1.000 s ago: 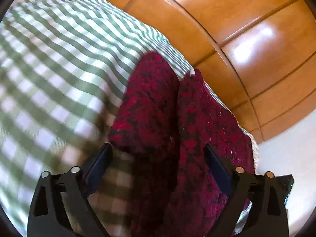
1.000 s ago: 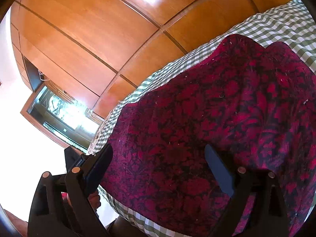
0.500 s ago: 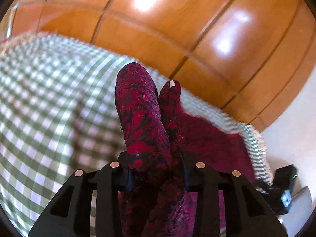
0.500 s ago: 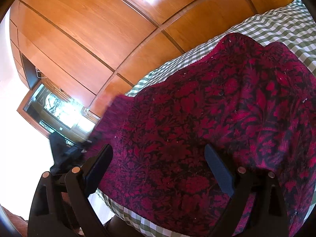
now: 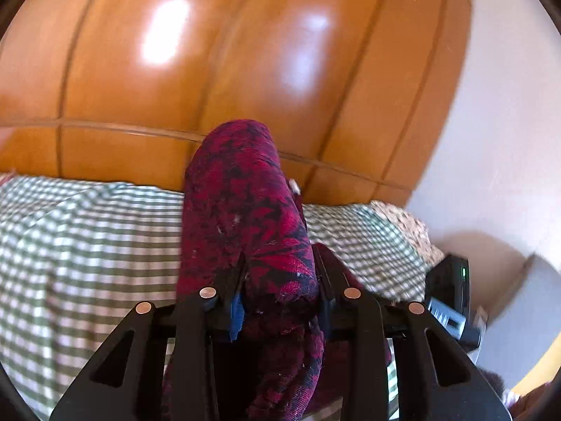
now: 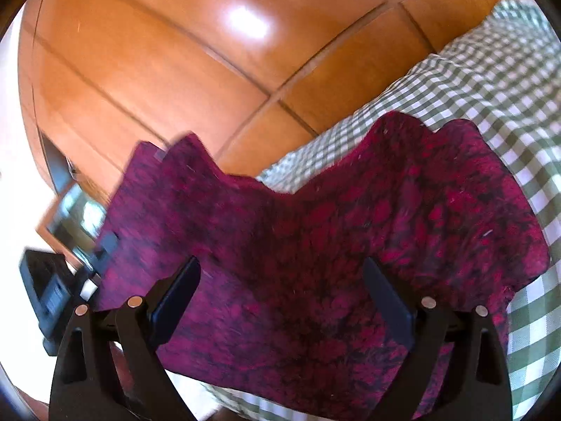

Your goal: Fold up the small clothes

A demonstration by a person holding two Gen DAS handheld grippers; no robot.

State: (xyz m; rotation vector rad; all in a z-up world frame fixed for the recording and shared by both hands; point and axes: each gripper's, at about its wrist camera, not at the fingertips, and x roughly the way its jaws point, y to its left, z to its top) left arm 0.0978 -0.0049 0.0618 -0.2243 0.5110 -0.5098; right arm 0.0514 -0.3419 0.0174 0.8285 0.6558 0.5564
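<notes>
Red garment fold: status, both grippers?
Left gripper just closed on a bunched edge of the red garment, lifted off the checked cloth. Right gripper open over the garment. Nothing in the way.

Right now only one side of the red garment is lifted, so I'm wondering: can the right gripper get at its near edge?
Probably yes. The right gripper hangs open just over the red garment, with cloth lying between its jaws and nothing covering it. The left gripper grips the far side, out of the way.
</notes>
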